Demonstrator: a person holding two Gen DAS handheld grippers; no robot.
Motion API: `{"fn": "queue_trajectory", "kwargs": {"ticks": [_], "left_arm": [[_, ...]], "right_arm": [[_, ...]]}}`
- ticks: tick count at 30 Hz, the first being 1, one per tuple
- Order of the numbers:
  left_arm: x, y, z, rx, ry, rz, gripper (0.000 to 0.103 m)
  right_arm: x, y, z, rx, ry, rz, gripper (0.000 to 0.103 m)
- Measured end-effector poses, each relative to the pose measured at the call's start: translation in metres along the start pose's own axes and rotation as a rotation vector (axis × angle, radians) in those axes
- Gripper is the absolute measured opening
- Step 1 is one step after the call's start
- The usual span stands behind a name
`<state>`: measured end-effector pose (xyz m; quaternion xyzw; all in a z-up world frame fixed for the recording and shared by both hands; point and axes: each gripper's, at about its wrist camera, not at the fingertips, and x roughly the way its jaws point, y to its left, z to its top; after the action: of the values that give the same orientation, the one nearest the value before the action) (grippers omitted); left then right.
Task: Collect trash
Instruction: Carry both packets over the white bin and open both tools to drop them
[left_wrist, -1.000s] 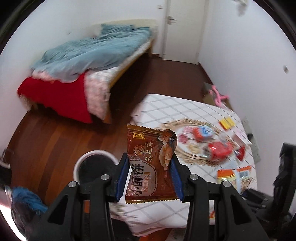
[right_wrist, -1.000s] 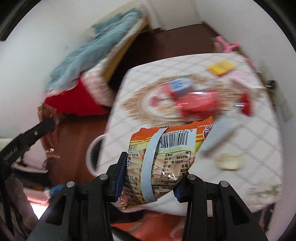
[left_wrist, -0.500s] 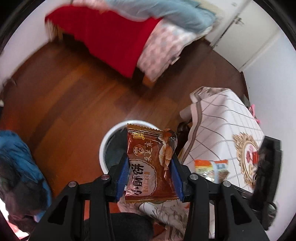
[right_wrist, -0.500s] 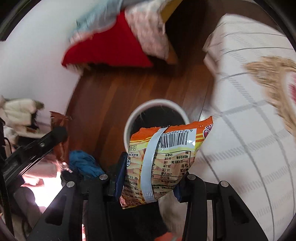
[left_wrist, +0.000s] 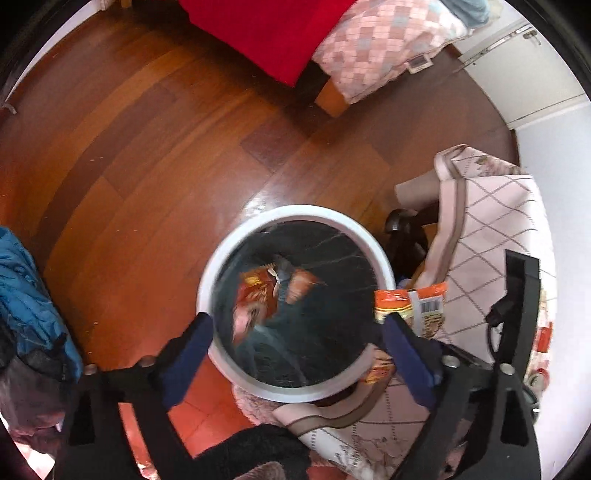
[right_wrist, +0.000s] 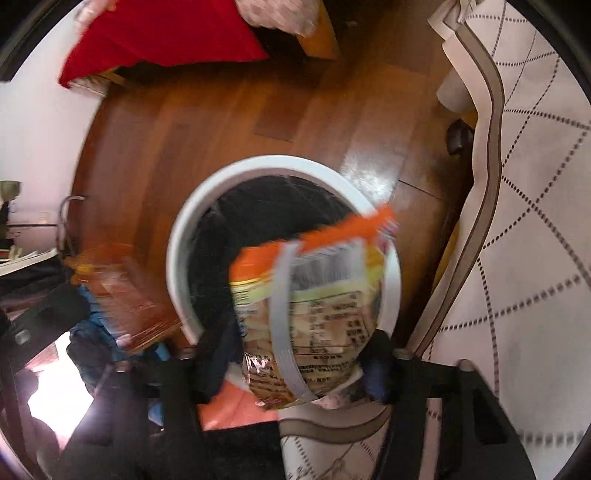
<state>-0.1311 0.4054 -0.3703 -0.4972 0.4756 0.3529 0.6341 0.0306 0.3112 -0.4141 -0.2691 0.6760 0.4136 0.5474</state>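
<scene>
A white-rimmed trash bin (left_wrist: 207, 280) with a black liner stands on the wood floor, directly below both grippers. My left gripper (left_wrist: 299, 339) is open over the bin; the brown snack wrapper (left_wrist: 255, 299) shows blurred inside the bin, free of the fingers. In the right wrist view the bin (right_wrist: 177, 236) sits below my right gripper (right_wrist: 295, 354), whose jaws stand wide apart. The orange snack bag (right_wrist: 314, 302) is blurred between them, over the bin mouth; it also shows in the left wrist view (left_wrist: 417, 302).
The table with a white diamond-pattern cloth (left_wrist: 495, 229) stands right of the bin, also in the right wrist view (right_wrist: 535, 184). A bed with red and pink covers (left_wrist: 295, 40) is at the far side. Blue cloth (left_wrist: 26, 295) lies on the left.
Both grippers swung from the table to above the bin and opened. The brown wrapper left the left gripper and dropped into the bin. The orange bag is slipping from the right gripper.
</scene>
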Motion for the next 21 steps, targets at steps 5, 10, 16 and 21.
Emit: {"fn": "queue_trajectory", "kwargs": {"ticks": [5, 10, 16, 21], "left_arm": [[-0.013, 0.018, -0.007, -0.014, -0.046, 0.081, 0.098], [-0.031, 0.026, -0.023, -0.005, -0.112, 0.207, 0.098], [-0.041, 0.028, -0.041, 0.003, -0.143, 0.266, 0.098], [-0.057, 0.019, -0.060, 0.034, -0.175, 0.293, 0.098]], "right_arm": [[0.005, -0.003, 0.003, -0.011, 0.004, -0.011, 0.098], [0.000, 0.002, 0.001, -0.038, 0.004, -0.035, 0.103], [-0.009, 0.019, -0.007, -0.096, -0.004, -0.093, 0.103], [-0.030, 0.035, -0.023, -0.162, -0.030, -0.141, 0.103]]}}
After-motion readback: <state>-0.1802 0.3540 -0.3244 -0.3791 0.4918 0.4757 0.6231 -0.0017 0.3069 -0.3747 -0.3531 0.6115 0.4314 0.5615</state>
